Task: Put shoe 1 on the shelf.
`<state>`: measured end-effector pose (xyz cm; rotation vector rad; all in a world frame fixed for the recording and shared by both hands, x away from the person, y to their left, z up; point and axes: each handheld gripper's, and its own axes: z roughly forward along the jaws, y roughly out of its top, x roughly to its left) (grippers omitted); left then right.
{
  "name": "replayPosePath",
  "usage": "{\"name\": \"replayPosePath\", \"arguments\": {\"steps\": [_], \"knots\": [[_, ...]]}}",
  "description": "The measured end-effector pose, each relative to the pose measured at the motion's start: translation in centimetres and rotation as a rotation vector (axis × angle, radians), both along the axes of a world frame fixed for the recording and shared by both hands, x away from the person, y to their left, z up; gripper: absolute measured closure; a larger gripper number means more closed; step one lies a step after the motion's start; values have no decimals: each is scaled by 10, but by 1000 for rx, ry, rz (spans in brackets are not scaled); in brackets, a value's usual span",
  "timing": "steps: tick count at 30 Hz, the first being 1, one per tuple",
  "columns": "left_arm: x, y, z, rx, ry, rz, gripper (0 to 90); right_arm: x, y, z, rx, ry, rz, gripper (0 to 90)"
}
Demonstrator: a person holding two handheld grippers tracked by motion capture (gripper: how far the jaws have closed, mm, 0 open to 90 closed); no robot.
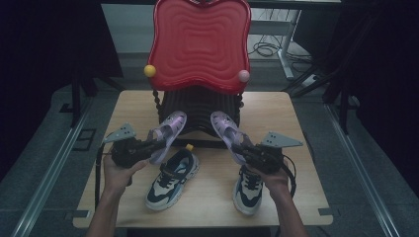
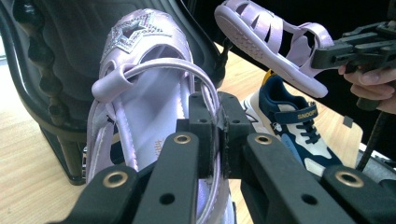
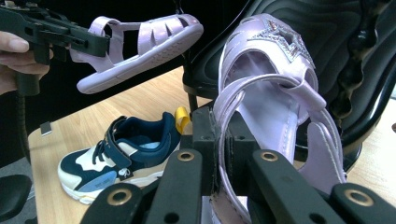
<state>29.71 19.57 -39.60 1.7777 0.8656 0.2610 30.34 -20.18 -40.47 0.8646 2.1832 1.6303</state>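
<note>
Over the desk's (image 1: pixel 296 123) left half, the left gripper (image 1: pixel 148 147) is clamped on the heel strap of a lilac sandal (image 1: pixel 168 133), holding it off the wood with its toe aimed at the black stand (image 1: pixel 197 106) by the far edge. Below it, toward the near edge, a navy-and-cream sneaker (image 1: pixel 173 178) lies on the boards. Right of centre, the right gripper (image 1: pixel 247 150) pinches the strap of a second lilac sandal (image 1: pixel 225 128), also lifted clear. A second sneaker (image 1: pixel 248 191) rests near the near right corner, partly under that hand.
</note>
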Motion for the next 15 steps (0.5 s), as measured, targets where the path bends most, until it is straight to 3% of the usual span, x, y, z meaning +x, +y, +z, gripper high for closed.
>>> {"name": "replayPosePath", "arguments": {"steps": [6,15], "knots": [[5,-3,0,-5,-9,-1,859,5,6,2,6,-1,-11,854],[17,-12,-1,27,-21,15,858,18,21,1,11,0,-28,853]]}}
